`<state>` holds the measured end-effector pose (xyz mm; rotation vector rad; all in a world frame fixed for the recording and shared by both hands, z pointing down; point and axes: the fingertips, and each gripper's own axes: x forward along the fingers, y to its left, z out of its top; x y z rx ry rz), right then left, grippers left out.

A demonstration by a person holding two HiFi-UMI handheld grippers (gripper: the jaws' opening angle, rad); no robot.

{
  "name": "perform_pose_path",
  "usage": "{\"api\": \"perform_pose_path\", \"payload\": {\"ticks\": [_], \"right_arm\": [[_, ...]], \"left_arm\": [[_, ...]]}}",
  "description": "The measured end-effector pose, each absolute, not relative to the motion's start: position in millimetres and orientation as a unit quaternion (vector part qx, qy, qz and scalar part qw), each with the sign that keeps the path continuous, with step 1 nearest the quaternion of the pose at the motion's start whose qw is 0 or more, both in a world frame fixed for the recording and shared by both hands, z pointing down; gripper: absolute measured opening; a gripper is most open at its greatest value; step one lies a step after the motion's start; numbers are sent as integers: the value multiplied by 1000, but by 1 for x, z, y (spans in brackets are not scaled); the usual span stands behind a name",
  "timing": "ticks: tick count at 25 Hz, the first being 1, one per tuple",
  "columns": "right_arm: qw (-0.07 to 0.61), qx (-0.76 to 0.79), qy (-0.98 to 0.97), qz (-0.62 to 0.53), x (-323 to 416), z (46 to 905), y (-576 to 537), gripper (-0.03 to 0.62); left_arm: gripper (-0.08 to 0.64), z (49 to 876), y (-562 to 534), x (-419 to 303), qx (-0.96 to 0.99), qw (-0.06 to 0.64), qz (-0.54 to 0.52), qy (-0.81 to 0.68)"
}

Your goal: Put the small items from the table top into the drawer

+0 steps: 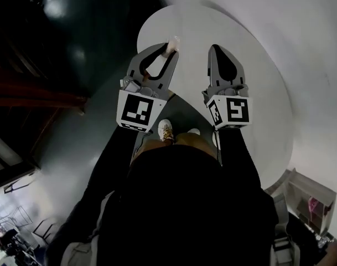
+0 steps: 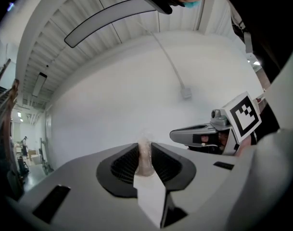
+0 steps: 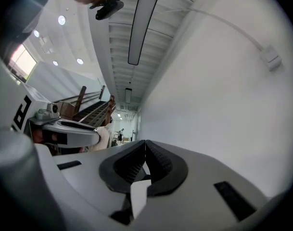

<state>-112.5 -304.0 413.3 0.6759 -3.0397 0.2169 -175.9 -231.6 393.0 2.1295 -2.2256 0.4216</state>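
Note:
In the head view both grippers are held out side by side above a white round table (image 1: pixel 257 93). My left gripper (image 1: pixel 168 51) is shut on a small pale, pinkish translucent item (image 1: pixel 172 43) that pokes out past its tips. The left gripper view shows this item (image 2: pixel 145 161) pinched upright between the ribbed pads (image 2: pixel 129 163). My right gripper (image 1: pixel 217 50) is shut with its jaws touching and nothing between them, as the right gripper view (image 3: pixel 145 153) confirms. Each gripper appears in the other's view: the right one (image 2: pixel 197 135), the left one (image 3: pixel 71 131). No drawer is in view.
A plain white wall fills both gripper views, with a thin cable running to a small box (image 2: pixel 185 93). The person's shoes (image 1: pixel 166 129) stand on a dark floor below the grippers. A low shelf unit (image 1: pixel 309 201) sits at bottom right. A wooden staircase (image 3: pixel 88 107) lies far off.

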Motion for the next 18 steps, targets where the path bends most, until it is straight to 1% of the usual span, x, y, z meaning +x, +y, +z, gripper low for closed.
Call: {"api": "perform_pose_path", "payload": {"ticks": [6, 12, 18], "right_arm": [[4, 162, -985, 67, -159, 410, -272, 28], [13, 128, -990, 66, -185, 412, -250, 28], [21, 122, -990, 65, -193, 414, -245, 28]], "left_arm": [[89, 389, -195, -210, 644, 9, 165, -747], [90, 392, -172, -230, 621, 23, 170, -765], [91, 431, -155, -232, 622, 57, 205, -754]]}}
